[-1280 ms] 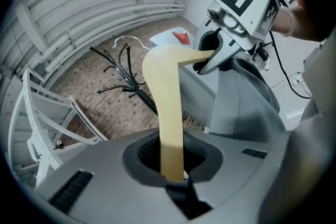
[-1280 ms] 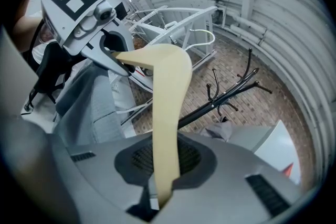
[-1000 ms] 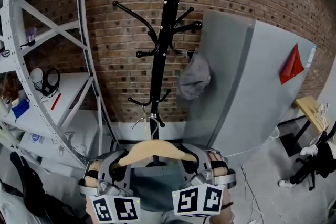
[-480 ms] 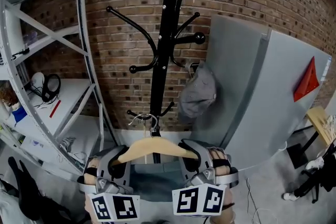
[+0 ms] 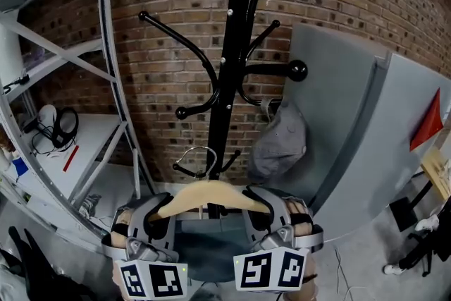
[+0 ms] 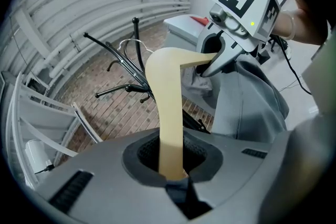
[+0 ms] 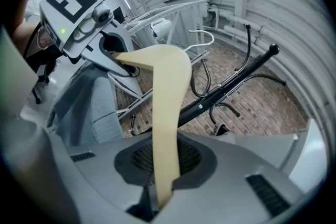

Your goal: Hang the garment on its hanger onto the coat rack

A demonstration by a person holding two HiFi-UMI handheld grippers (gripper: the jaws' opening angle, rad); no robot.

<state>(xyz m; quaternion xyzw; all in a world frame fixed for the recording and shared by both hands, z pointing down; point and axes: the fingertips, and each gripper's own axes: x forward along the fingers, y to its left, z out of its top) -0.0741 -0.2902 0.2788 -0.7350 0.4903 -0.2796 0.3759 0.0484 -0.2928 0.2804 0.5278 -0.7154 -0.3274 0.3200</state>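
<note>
my left gripper and right gripper are each clamped narrowly on one arm of the wooden hanger, with the garment draped below. its wire hook is near the coat rack, just left of the pole. i'd raise both ends evenly, aim the hook over a peg, then lower.

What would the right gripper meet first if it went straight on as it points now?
Probably the coat rack's pole, just beyond the hanger it grips; depth is unclear, so perhaps the brick wall instead.
</note>
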